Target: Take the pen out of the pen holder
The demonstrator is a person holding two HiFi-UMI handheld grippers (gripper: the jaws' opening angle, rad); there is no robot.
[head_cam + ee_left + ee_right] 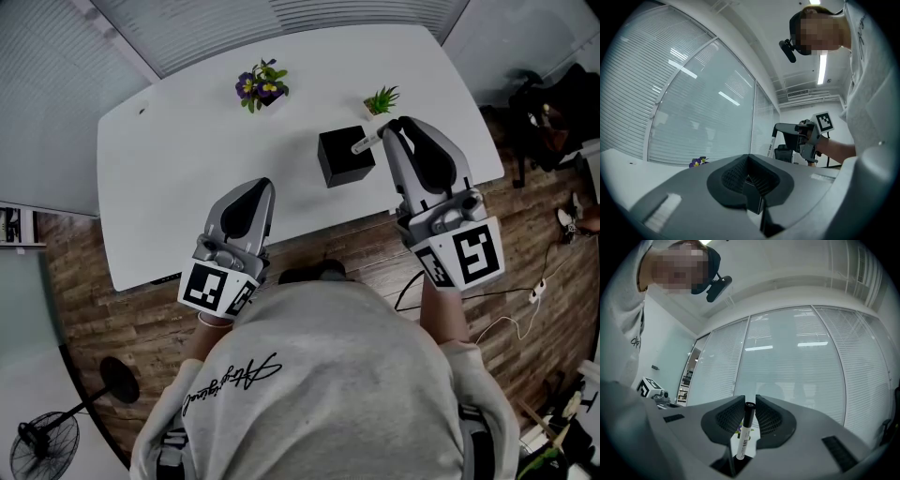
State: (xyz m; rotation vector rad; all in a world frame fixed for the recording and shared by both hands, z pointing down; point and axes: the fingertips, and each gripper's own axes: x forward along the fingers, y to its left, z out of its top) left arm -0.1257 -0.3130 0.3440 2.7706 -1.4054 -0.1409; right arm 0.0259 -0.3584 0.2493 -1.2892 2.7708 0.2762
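the left gripper (262,186) hangs over the table (169,159) edge at the holder's 8 o'clock. its jaws are fully together on nothing and point level toward 12, likely parked out of the way. the black holder (342,157) stands mid-table. at its 2 o'clock corner the pen (364,143) is pinched near its capped end in the narrow jaws of the right gripper (388,127), aimed slightly upward toward 11. the pen hangs tilted, seemingly lifted; whether its tip clears the rim i cannot tell.

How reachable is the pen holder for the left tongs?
Probably yes: left tongs are shut and empty, with only table between them and the pen holder; right tongs, gripping the pen, sit on its other side.
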